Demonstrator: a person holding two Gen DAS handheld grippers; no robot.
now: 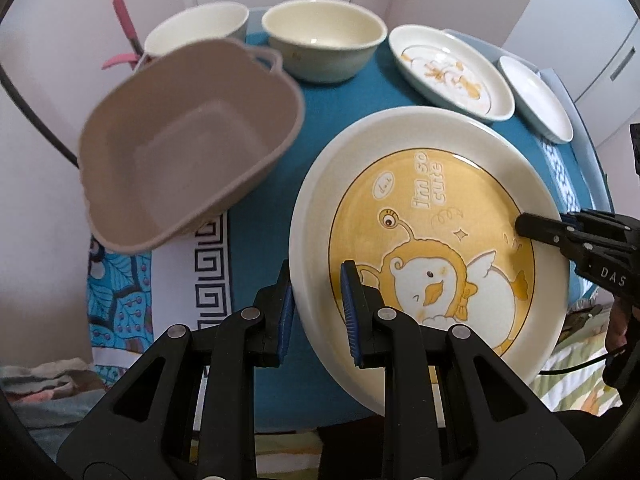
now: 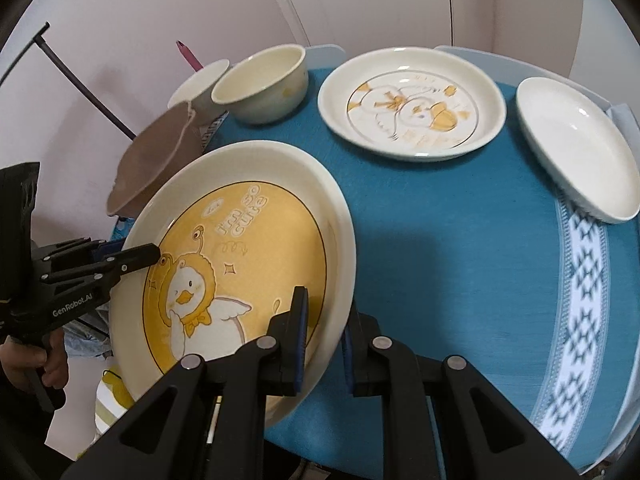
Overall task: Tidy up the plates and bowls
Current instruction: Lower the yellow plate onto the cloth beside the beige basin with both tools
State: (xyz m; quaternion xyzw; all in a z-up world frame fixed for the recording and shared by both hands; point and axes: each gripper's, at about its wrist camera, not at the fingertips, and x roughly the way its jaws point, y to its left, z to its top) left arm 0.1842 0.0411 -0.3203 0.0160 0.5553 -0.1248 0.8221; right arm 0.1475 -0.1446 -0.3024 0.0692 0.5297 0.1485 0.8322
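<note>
Bare blue cloth lies open on the worktop (image 2: pixel 440 240) between the big duck plate (image 2: pixel 248 264) and the smaller plates at the far right. The left claw (image 1: pixel 316 312) and right claw (image 2: pixel 324 344) each pinch opposite rims of that plate, held tilted near the taupe basin (image 1: pixel 188 136). Both point steeply down.

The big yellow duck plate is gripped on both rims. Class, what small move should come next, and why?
Probably carry the big yellow duck plate level toward the taupe basin beside it. Both the left tongs and the right tongs clamp opposite rims, and the basin looks empty.
</note>
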